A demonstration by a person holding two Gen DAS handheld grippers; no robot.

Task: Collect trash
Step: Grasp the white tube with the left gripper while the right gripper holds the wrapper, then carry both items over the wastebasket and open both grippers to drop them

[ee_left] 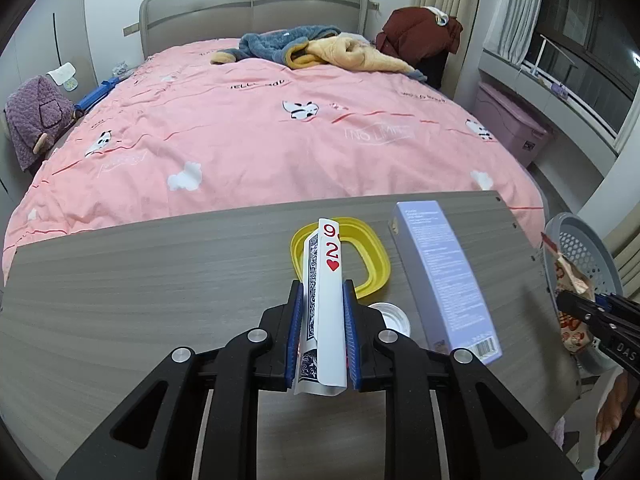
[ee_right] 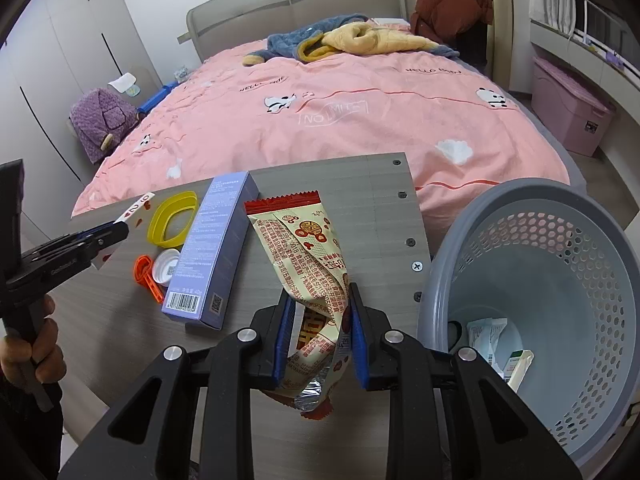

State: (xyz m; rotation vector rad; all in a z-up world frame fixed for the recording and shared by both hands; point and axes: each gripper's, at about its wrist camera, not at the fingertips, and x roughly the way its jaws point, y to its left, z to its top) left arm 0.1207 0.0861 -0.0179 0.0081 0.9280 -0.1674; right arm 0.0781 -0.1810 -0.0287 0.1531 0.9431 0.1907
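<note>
Grey table (ee_left: 120,280): left claw (ee_left: 322,300) clamps cards (ee_left: 326,280); right claw (ee_right: 320,300) clamps wrapper (ee_right: 308,256) beside basket (ee_right: 520,200).

We see our left black blue-padded tongs (ee_left: 321,300) pinched tight on bent playing cards (ee_left: 326,280), angled downward. Our right tongs (ee_right: 319,312) clamp a crumpled cream-and-red snack wrapper (ee_right: 308,256), likewise tilted down.

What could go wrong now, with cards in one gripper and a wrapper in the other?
1. The cards are bent between the left gripper fingers; one might slip out on the way to the basket.
2. The wrapper in the right gripper hangs loose over the table, not the basket; released early, it could miss.
3. Carrying the cards across could knock the box.
</note>
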